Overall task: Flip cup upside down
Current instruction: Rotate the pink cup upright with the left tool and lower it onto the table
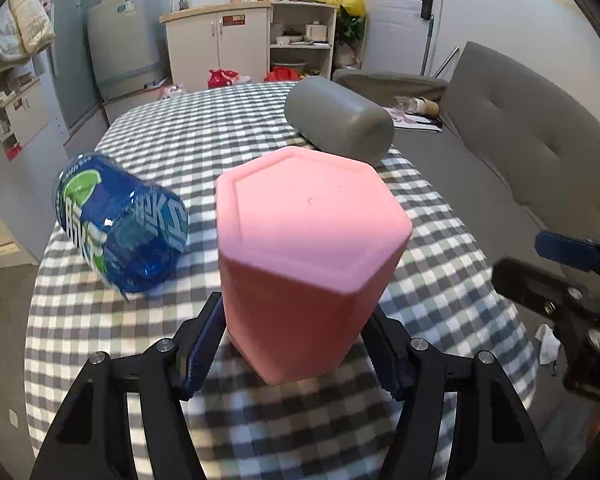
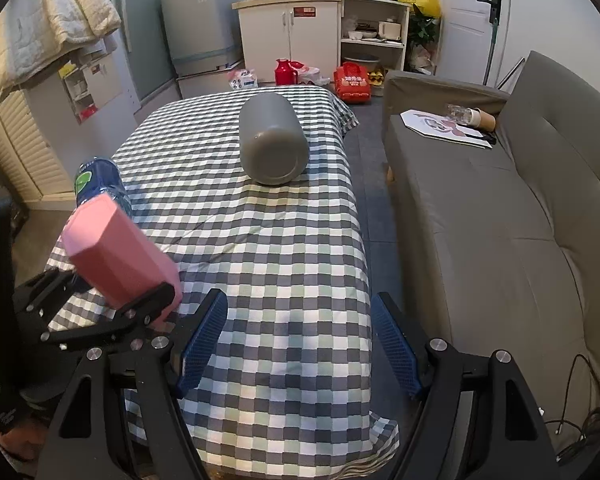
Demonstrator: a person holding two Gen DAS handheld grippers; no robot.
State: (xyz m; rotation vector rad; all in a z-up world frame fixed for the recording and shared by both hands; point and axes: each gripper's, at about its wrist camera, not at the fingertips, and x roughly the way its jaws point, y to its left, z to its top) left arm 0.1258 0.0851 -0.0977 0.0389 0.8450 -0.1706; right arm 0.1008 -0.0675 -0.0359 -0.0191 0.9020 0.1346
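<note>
A lived-in home: grey sofa, kitchen cabinet, checked tablecloth.

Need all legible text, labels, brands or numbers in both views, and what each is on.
Nothing reads cleanly enough to quote.
blue bottle: big white lettering around a green patch, warped and turned, unreadable.
red bag on the floor: white characters, too small.
red label on the cabinet door: too small.
pink cup: no text showing.
grey canister: no text showing.
</note>
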